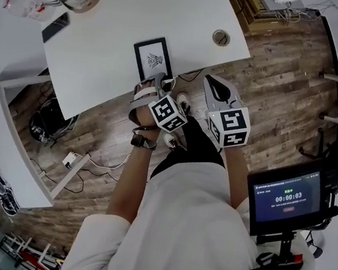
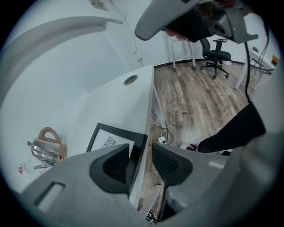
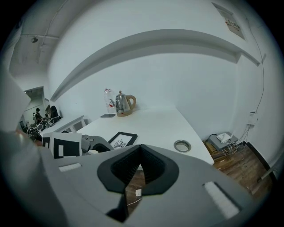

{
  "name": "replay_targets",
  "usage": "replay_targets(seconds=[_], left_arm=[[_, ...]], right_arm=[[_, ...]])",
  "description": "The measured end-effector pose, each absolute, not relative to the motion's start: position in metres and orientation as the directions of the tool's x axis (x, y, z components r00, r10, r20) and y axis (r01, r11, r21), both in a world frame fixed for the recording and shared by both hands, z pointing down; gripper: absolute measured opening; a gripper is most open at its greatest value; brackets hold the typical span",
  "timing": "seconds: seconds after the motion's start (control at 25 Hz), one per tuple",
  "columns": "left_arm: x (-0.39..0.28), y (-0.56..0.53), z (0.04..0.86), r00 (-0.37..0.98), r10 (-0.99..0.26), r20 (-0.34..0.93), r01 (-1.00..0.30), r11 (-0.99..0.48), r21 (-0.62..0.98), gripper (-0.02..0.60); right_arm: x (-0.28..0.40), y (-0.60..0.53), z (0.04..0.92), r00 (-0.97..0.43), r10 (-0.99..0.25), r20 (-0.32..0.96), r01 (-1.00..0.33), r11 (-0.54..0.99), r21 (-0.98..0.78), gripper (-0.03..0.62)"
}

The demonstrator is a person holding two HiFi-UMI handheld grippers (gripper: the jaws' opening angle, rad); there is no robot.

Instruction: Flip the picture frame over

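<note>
The left gripper (image 1: pixel 158 82) sits low at the near short side of the picture frame (image 1: pixel 153 58). Its jaws are partly apart. In the left gripper view the frame's rim and the counter's lip stand in the gap, and the pads do not look pressed on either.

The frame lies flat and face up, its drawing showing, right at the near edge of the white counter (image 1: pixel 108 32). Its long axis runs away from the person on a slight slant, with one short side toward the counter's edge.

This looks like the reach-to-grasp step. Next the jaws need to close on the rim alone, not the counter's lip, then lift and roll the frame face down.

The right gripper (image 1: pixel 211 86) hangs near, off the counter over the wooden floor, its jaws together on nothing.
</note>
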State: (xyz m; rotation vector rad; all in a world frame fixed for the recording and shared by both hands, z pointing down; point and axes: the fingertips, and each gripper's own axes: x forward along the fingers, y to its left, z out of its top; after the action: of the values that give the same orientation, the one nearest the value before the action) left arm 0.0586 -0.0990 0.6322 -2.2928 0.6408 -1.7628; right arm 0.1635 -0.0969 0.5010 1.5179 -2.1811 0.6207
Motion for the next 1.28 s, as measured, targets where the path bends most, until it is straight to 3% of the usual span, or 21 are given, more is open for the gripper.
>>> replay_targets(seconds=[0.32, 0.44, 0.64, 1.28], left_arm=[[0.058, -0.107, 0.637, 0.168, -0.509, 0.844, -0.230, -0.853, -0.468, 0.155], [0.057, -0.110, 0.634, 0.171, -0.534, 0.828, -0.243, -0.837, -0.490, 0.120], [0.058, -0.109, 0.633, 0.181, -0.531, 0.828, -0.241, -0.840, -0.486, 0.113], [0.077, -0.128, 0.598, 0.322, -0.562, 0.762, -0.385, -0.813, -0.437, 0.087]], right_arm=[[0.168, -0.094, 0.506, -0.307, -0.757, 0.577, -0.949, 0.290, -0.124, 0.003], [0.168, -0.094, 0.507, -0.307, -0.755, 0.579, -0.949, 0.290, -0.123, 0.003], [0.169, -0.094, 0.506, -0.300, -0.757, 0.581, -0.950, 0.290, -0.113, 0.003], [0.170, -0.111, 0.496, -0.300, -0.775, 0.557, -0.950, 0.294, -0.102, 0.003]])
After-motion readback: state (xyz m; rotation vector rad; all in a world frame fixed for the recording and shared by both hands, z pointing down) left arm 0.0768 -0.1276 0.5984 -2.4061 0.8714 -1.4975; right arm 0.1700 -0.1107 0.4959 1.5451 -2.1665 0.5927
